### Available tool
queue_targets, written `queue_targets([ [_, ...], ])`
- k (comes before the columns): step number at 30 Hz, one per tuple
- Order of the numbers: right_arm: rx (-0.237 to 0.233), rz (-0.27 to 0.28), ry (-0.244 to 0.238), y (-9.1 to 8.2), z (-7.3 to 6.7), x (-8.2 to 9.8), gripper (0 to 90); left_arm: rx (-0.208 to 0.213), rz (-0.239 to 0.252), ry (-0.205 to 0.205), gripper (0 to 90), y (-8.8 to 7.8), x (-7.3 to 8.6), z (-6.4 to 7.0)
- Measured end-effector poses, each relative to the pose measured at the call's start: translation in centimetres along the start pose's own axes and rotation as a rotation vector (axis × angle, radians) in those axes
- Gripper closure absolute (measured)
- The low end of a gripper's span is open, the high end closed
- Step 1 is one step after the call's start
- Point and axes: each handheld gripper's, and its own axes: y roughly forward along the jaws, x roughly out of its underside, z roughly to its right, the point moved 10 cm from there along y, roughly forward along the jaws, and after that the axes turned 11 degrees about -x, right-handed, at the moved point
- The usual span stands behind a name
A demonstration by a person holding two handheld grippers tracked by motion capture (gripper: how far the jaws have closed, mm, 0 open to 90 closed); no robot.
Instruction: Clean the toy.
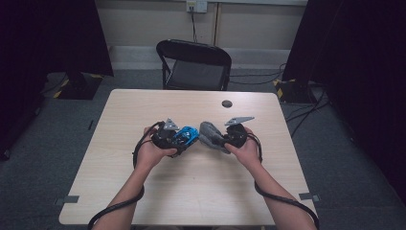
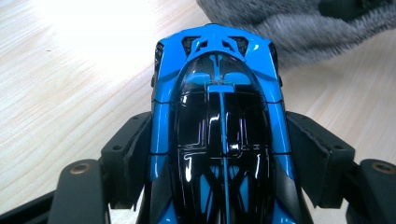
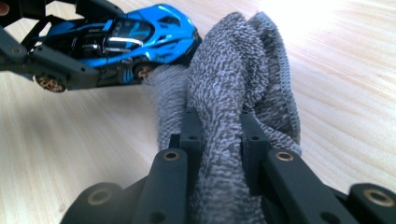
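Note:
My left gripper is shut on a glossy blue and black toy car just above the middle of the table. In the left gripper view the black pads press on both flanks of the car, whose far end points at the cloth. My right gripper is shut on a bunched grey terry cloth. In the right gripper view the cloth bulges up between the jaws of my right gripper, and its left fold touches the side of the car by a wheel.
The pale wooden table has a small dark round disc near its far edge. A black folding chair stands beyond the table. Cables trail from both grippers off the near edge.

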Motion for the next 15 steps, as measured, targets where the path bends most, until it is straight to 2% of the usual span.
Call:
queue_targets([
  [6,-0.018,-0.015,0.000,0.3,-0.3,0.5,76.6,-0.001,0.017,-0.012,28.1,0.0,-1.0,-0.1],
  [9,-0.011,-0.019,-0.007,0.3,-0.2,0.6,76.4,0.000,0.020,-0.010,28.1,0.0,-1.4,-0.1],
  [15,0.038,-0.050,-0.032,0.5,0.8,1.5,74.1,-0.002,0.016,-0.006,28.1,-0.1,-1.4,-0.2],
])
